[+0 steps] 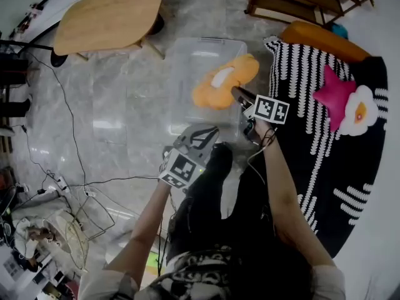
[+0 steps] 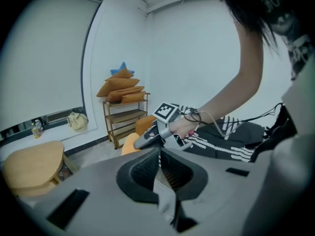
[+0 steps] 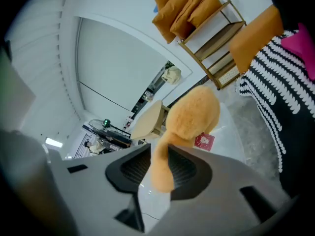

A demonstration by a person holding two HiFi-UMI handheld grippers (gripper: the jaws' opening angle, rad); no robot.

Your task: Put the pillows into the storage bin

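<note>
Clear plastic storage bin (image 1: 187,61) open-topped, left half bare; orange plush pillow (image 1: 225,80) fills right half, corner pinched in right gripper (image 1: 237,94) over near-right rim; oval wooden table (image 1: 106,17) close by bin's far-left corner; grey marble floor (image 1: 125,105) left of bin open, black cables (image 1: 72,133) trailing farther left; black white-striped rug (image 1: 312,161) along right side; left gripper (image 1: 203,135), jaws together, before bin's front wall.

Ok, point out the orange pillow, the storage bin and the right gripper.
orange pillow (image 1: 225,83), head view, plush middle.
storage bin (image 1: 186,67), head view, bare left side.
right gripper (image 3: 160,167), right gripper view, between its fingertips.
</note>
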